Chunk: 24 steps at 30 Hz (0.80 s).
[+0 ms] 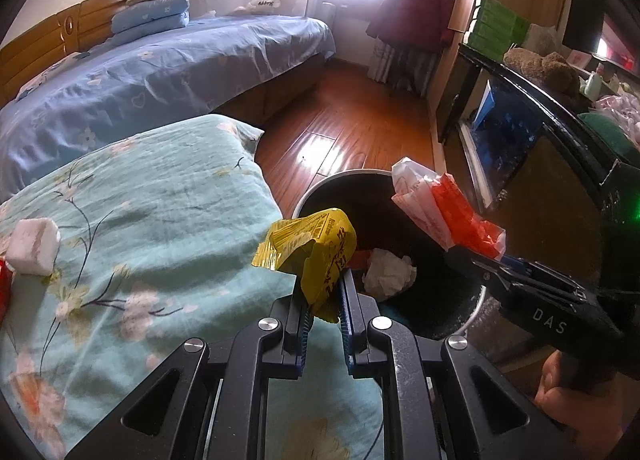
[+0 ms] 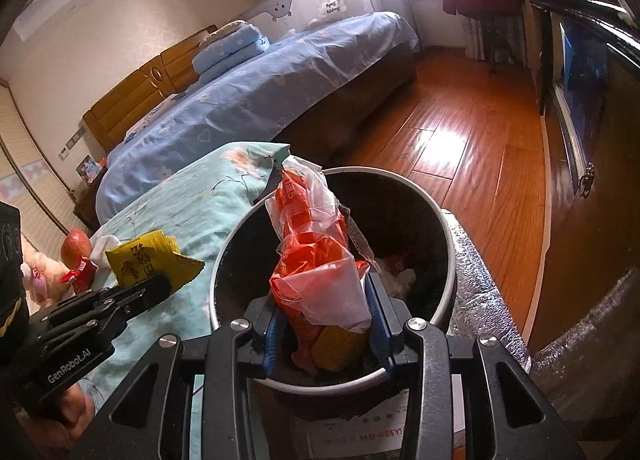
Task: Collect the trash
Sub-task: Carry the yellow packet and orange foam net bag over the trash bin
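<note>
My left gripper (image 1: 322, 292) is shut on a crumpled yellow wrapper (image 1: 316, 248), held at the near rim of the round black trash bin (image 1: 320, 190). Seen from the right wrist, that left gripper (image 2: 160, 286) with the yellow wrapper (image 2: 140, 258) hangs over the green floral quilt, left of the bin. My right gripper (image 2: 326, 312) is shut on a red and clear plastic bag (image 2: 316, 256) above the bin (image 2: 450, 260). In the left wrist view the right gripper (image 1: 486, 260) holds the bag (image 1: 444, 212) over the bin's right side. Crumpled white paper (image 1: 388, 272) lies inside the bin.
A green floral quilt (image 1: 140, 228) covers the near bed; on it lie a white block (image 1: 32, 246), a red apple (image 2: 76, 246) and a small red wrapper (image 2: 80, 270). A blue bed (image 1: 160, 72) stands behind. Wooden floor (image 1: 352, 120) leads to a dark cabinet (image 1: 520, 164) on the right.
</note>
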Each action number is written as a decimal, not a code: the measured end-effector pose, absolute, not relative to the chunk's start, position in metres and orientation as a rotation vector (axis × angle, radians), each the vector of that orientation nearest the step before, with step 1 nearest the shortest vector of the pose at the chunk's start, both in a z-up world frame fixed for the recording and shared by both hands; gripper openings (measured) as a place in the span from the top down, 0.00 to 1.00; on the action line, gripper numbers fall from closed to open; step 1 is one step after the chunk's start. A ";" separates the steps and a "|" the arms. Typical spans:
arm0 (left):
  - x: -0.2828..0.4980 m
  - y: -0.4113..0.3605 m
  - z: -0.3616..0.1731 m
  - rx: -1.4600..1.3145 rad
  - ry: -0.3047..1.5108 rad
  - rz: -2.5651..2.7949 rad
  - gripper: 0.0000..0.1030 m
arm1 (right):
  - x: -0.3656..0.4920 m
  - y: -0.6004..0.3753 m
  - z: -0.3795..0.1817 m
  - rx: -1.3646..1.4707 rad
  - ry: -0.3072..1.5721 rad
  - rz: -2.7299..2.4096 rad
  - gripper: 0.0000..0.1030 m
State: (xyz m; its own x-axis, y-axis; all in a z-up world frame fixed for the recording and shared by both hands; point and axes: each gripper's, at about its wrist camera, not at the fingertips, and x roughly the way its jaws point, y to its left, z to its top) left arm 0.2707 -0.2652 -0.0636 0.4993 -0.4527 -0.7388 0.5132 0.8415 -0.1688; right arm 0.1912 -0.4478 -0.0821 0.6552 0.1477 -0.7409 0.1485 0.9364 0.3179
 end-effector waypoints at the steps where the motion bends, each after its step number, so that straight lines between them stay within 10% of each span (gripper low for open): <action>1: 0.273 -0.267 -0.064 0.079 0.870 -0.585 0.88 | 0.192 -0.449 -0.083 0.370 0.864 -0.003 0.63; 24: 0.292 -0.297 -0.073 0.112 0.885 -0.623 0.87 | 0.206 -0.467 -0.092 0.387 0.890 -0.028 0.62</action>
State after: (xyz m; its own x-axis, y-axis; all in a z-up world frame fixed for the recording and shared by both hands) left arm 0.2915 -0.2972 -0.0733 0.4698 -0.4620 -0.7522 0.5517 0.8189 -0.1584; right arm 0.2057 -0.4666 -0.0923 0.6335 0.1355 -0.7618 0.1827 0.9305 0.3175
